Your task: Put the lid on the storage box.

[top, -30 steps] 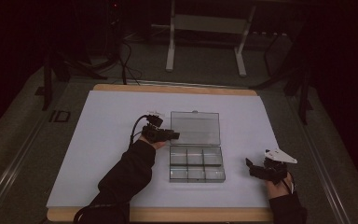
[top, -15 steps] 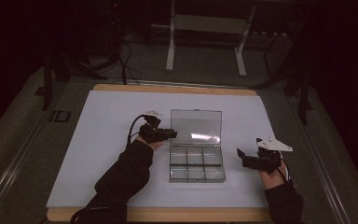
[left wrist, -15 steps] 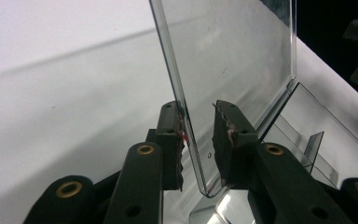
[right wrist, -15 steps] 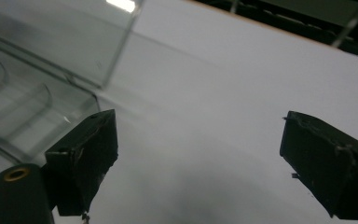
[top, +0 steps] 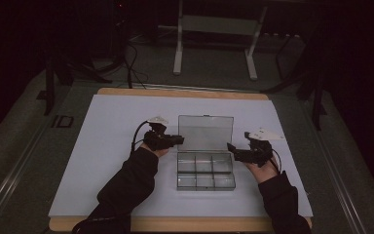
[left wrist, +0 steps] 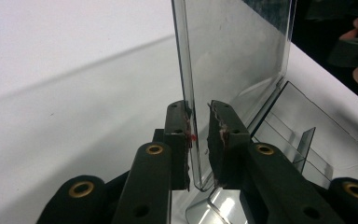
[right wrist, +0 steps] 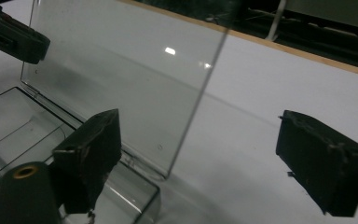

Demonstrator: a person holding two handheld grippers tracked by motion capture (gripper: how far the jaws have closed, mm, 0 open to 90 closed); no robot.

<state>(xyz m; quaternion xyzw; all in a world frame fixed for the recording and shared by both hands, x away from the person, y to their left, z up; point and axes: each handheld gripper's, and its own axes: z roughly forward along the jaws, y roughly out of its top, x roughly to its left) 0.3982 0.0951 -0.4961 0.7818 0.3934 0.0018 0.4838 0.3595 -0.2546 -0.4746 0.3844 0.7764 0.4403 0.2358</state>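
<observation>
Lid (left wrist: pixel 233 60) of the clear compartment box (top: pixel 205 170) stands upright mid-mat, its left edge pinched in my left gripper (left wrist: pixel 198 140), while my right gripper (right wrist: pixel 223 158), jaws spread and just narrowing, nears its right edge and should grip squarely; no readable writing anywhere.

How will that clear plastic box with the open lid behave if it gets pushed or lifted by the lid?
The box looks thin-walled and empty, so probably light and prone to slide on the smooth white table. Its lid stands upright, pinched at one edge by the left tool; it looks stiff but may flex or swing on its hinge.
</observation>
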